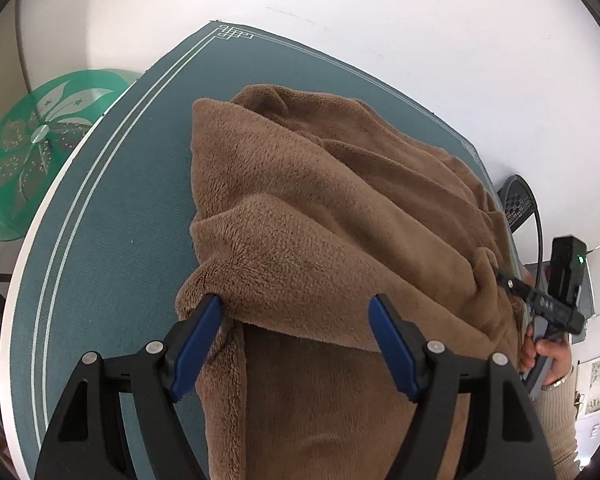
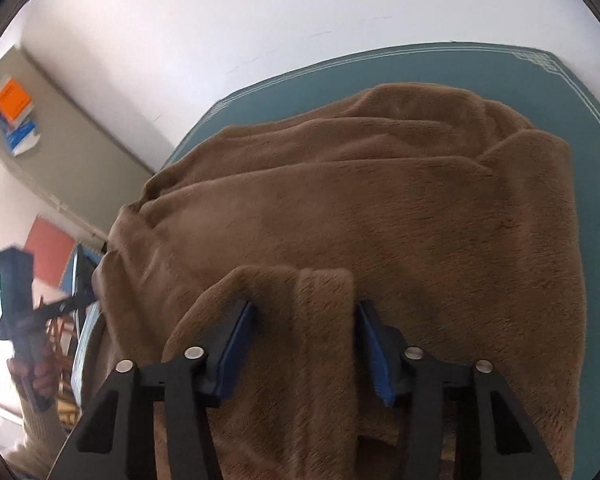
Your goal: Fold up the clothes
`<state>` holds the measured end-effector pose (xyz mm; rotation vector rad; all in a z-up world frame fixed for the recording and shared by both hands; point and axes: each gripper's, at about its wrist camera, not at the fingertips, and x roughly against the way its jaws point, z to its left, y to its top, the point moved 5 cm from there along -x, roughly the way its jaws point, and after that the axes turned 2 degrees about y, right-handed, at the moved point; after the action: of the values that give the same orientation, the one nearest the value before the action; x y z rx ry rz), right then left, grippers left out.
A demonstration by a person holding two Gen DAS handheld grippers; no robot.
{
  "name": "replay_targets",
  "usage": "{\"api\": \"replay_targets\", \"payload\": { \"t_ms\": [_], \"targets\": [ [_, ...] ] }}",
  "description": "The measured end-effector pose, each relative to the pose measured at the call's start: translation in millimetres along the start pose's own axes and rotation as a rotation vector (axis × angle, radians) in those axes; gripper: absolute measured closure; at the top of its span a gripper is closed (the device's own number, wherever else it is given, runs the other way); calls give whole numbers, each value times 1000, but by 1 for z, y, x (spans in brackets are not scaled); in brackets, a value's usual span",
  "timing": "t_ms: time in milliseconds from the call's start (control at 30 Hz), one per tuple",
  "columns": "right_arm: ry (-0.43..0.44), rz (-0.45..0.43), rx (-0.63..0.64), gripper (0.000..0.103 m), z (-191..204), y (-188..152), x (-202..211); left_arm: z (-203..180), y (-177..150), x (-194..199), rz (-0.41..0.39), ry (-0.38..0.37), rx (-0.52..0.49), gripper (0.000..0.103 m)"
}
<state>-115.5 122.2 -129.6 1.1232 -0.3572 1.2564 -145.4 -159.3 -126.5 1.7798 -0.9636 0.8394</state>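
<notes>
A brown fleece garment lies bunched and partly folded on the teal table mat. My left gripper is open over its near left edge, with the left blue pad touching a folded corner and fabric lying between the jaws. In the right wrist view the same garment fills the frame. My right gripper is open, with a raised fold of fleece between its blue pads, which do not pinch it. The right gripper also shows at the garment's right edge in the left wrist view, and the left gripper shows at the left.
A green glass side table stands left of the mat. A white wall runs behind the table. A dark chair back is at the right. A shelf with orange and blue books hangs at the left.
</notes>
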Motion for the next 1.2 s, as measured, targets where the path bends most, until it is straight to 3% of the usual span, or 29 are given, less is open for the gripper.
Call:
{"api": "replay_targets", "payload": {
  "t_ms": [300,333,367,467,567,833,1000,1200],
  "targets": [
    [-13,12,65,51,8,-6,-13,12,30,-8,-9,7,45,24],
    [-14,8,63,57,8,-6,-13,14,33,-12,-2,6,53,24],
    [-25,5,70,70,9,-6,-12,15,36,-15,3,5,60,24],
    [-45,-24,99,77,17,-3,-4,15,46,-24,11,4,71,24],
    [-62,-113,141,78,32,9,20,5,56,-23,-9,4,42,24],
    [-200,-526,199,78,59,48,140,-11,68,-27,-36,12,0,24],
    [-252,-469,119,78,27,44,123,-11,68,-57,5,109,-22,24],
    [-335,-261,-9,77,-33,29,48,-7,72,-69,-23,239,-77,20]
  ]
}}
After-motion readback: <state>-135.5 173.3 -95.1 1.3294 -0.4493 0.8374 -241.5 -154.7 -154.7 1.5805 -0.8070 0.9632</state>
